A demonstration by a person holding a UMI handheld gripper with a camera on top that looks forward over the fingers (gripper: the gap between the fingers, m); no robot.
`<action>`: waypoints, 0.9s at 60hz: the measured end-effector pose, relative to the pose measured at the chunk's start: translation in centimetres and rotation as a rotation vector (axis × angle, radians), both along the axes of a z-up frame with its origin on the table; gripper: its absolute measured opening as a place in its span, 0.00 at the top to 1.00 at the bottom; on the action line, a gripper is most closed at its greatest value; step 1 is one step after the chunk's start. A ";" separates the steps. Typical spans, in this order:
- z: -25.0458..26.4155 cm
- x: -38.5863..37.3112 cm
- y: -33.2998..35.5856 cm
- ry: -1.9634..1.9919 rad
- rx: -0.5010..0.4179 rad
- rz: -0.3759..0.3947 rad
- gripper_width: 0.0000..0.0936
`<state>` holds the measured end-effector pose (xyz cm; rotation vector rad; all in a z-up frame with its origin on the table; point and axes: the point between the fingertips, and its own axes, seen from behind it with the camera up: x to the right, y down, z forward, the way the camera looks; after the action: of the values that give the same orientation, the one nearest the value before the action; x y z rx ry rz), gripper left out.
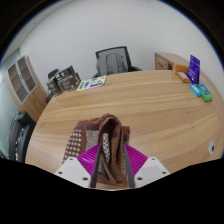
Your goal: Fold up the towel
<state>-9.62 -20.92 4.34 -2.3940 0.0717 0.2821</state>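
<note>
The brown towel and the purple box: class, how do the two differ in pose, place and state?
The brown towel hangs bunched and limp, pinched in the gripper; the purple box stands upright and rigid. The towel is held near the table's near edge; the box rests untouched at its far side.

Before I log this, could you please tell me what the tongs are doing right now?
Tongs: shut on the brown towel, lifted above the wooden table.

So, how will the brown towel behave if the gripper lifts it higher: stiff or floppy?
Probably floppy: the brown towel hangs bunched in folds between the gripper fingers, which are shut on it. It looks light, so its loose ends would likely sag and swing over the table.
</note>
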 end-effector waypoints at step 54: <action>19.3 -0.4 -21.8 -0.268 0.240 -0.078 0.08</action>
<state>-10.00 -42.71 23.65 -2.1627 0.0067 -0.0649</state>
